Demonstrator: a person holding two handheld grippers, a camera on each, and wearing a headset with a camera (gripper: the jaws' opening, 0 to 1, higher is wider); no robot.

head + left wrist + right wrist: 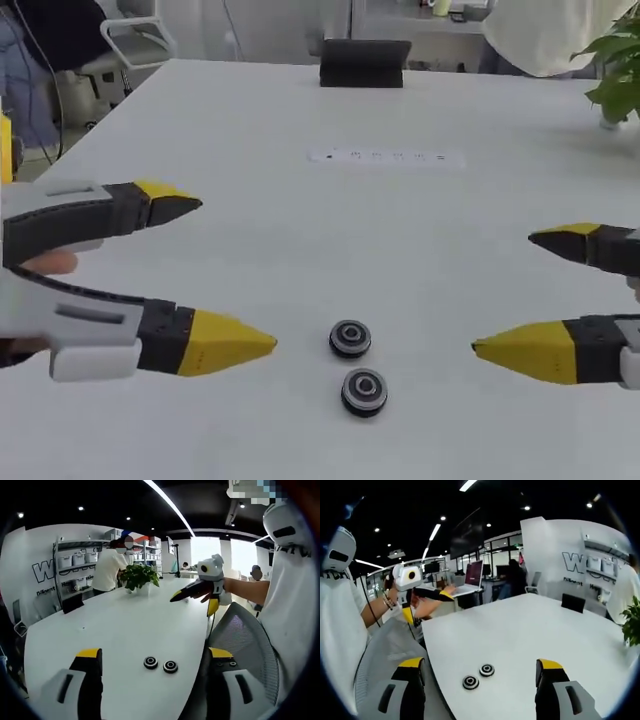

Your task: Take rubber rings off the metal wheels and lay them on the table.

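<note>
Two small metal wheels with black rubber rings lie flat on the white table (300,120) near its front edge. One wheel (349,339) (150,662) (486,670) lies a little farther from me than the other wheel (364,391) (170,666) (470,682). My left gripper (238,274) (155,655) (429,605) hovers to the left of them, open and holding nothing. On the opposite side my right gripper (502,292) (480,664) (192,600) is also open and holds nothing. Both point inward at the wheels, clear of them.
A white power strip (385,156) lies flat mid-table. A dark folded stand (365,63) sits at the far edge and a potted plant (615,70) (139,576) at the far right. A grey mesh chair (245,635) stands at the near side; people work in the background.
</note>
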